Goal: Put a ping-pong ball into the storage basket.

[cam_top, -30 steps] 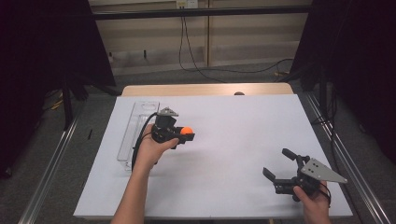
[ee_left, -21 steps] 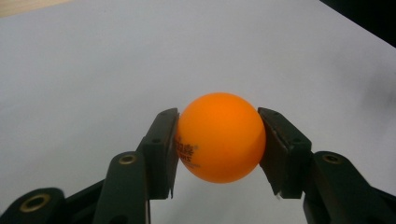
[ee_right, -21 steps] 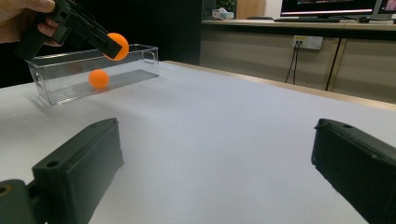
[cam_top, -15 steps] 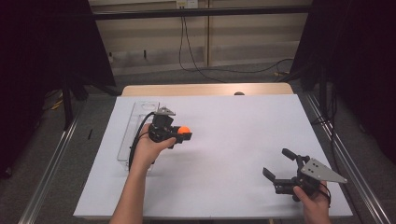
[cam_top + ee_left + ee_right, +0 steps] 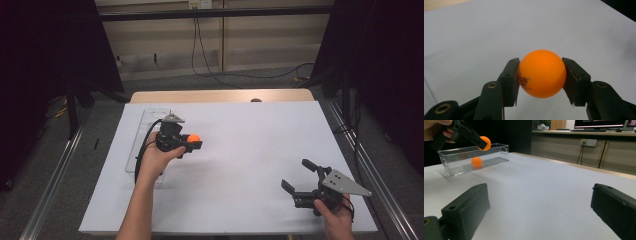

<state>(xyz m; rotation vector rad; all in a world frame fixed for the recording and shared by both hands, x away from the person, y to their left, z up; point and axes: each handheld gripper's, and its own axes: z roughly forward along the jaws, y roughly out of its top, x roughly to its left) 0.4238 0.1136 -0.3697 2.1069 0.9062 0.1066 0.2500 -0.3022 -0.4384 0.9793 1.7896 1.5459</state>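
Note:
My left gripper [image 5: 193,143] is shut on an orange ping-pong ball [image 5: 194,138] and holds it above the white table, just right of a clear plastic bin [image 5: 144,120]. In the left gripper view the ball [image 5: 541,73] fills the gap between the two black jaws of the gripper [image 5: 541,77]. The right gripper view shows the bin [image 5: 459,166] far off with a second orange ball [image 5: 476,162] lying inside it, and the held ball [image 5: 485,143] above its rim. My right gripper [image 5: 300,176] stands open near the table's front right, its jaws [image 5: 540,210] wide apart around nothing.
A white sheet [image 5: 250,150] covers the table, with a wooden strip [image 5: 220,96] along the far edge. Metal rails [image 5: 365,165] run down both sides. A desk with monitors [image 5: 599,125] stands beyond the table.
My left gripper, still holding the ball, has drifted slightly left toward the bin. The right gripper has stayed where it was.

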